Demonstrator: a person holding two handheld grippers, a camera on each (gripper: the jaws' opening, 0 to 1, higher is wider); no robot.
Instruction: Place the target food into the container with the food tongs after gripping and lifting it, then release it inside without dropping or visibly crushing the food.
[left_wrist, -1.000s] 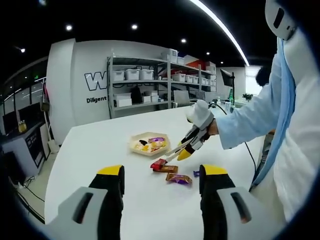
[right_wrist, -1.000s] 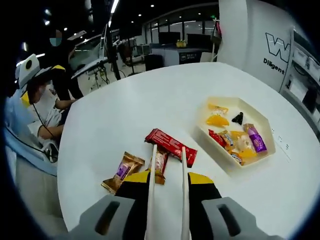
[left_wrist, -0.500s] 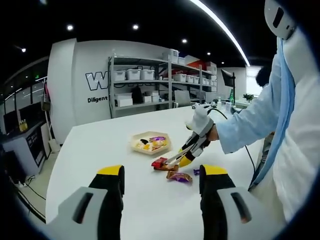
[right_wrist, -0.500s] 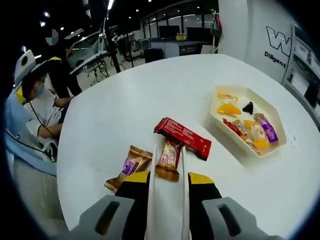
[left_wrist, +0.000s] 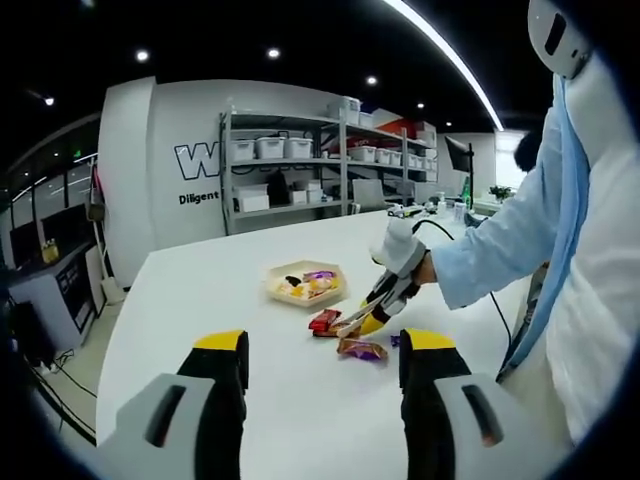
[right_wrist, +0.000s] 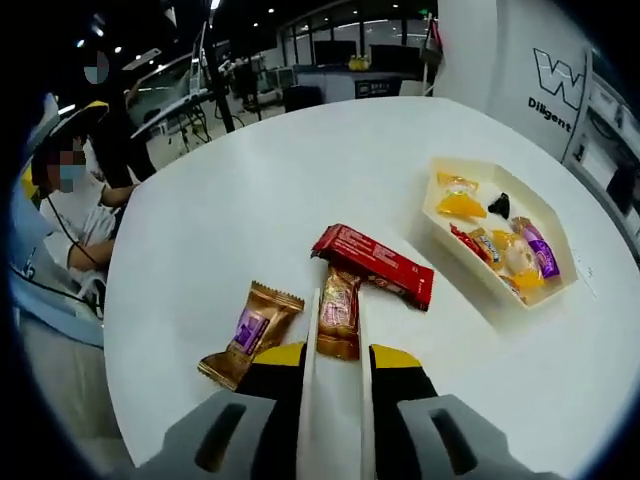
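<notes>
Between the two white blades of the food tongs (right_wrist: 311, 330) lies a small orange-pink snack packet (right_wrist: 339, 308), flat on the white table. My right gripper (right_wrist: 338, 358) is shut on the tongs, whose tips stand slightly apart on either side of the packet. A red bar (right_wrist: 375, 265) lies just beyond it. The cream tray (right_wrist: 480, 283) at the right holds several wrapped sweets. In the left gripper view, my left gripper (left_wrist: 325, 345) is open and empty above the table. There a gloved hand (left_wrist: 395, 250) holds the right gripper (left_wrist: 385, 295) low by the red bar (left_wrist: 324, 320), near the tray (left_wrist: 272, 290).
A gold-and-purple packet (right_wrist: 250, 330) lies left of the tongs, also seen as the gold packet (left_wrist: 362, 349). A person in a white coat (left_wrist: 560, 250) stands at the right. Shelves with white bins (left_wrist: 300, 170) stand behind the table. Seated people (right_wrist: 70, 190) are beyond the table's left edge.
The right gripper has advanced and lowered, so the tong blades now straddle the small packet. The blades have closed in a little. The left gripper has barely moved.
</notes>
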